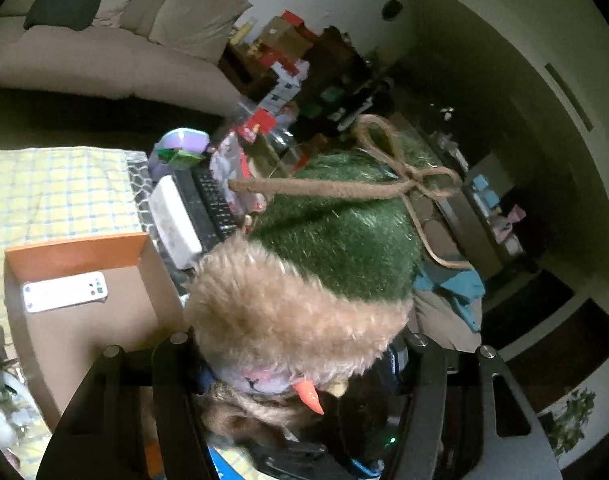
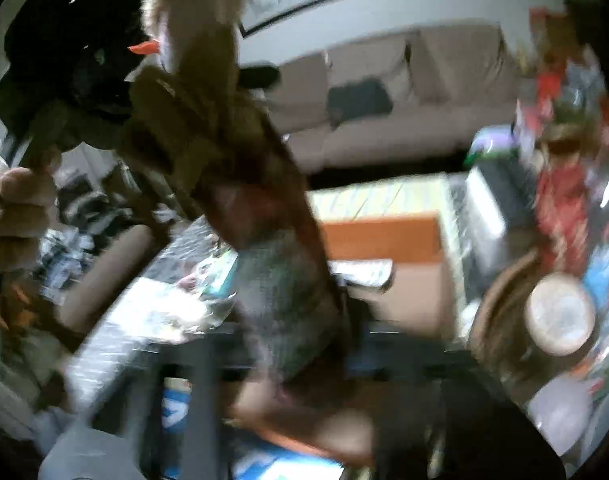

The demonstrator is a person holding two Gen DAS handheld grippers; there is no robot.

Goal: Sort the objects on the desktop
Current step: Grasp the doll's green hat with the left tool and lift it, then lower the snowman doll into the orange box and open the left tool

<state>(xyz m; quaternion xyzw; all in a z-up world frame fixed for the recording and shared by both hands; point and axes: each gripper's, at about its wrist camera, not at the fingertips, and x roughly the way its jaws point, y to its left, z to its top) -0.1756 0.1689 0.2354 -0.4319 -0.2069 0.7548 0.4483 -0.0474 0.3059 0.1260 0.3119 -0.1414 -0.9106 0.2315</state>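
Observation:
A plush doll [image 1: 324, 248] with a green hat, a beige fur brim, a twine bow and an orange nose fills the left wrist view. My left gripper [image 1: 300, 400] is shut on its head, a finger [image 1: 176, 400] on either side, and holds it up above the desk. In the blurred right wrist view the doll [image 2: 280, 280] hangs slanting down from the left gripper [image 2: 64, 60] at top left. Its lower end runs between the fingers of my right gripper [image 2: 304, 412], which looks shut on it. A person's hand [image 2: 16, 200] shows at the left edge.
Below stands an open cardboard box [image 1: 84, 256] with an orange flap and a white remote [image 1: 64, 292] inside. A black keyboard [image 1: 214, 200] and a white device [image 1: 172, 216] lie beside it on a yellow checked cloth [image 1: 56, 192]. A cardboard tube [image 2: 108, 272] and a round disc [image 2: 558, 314] flank the doll.

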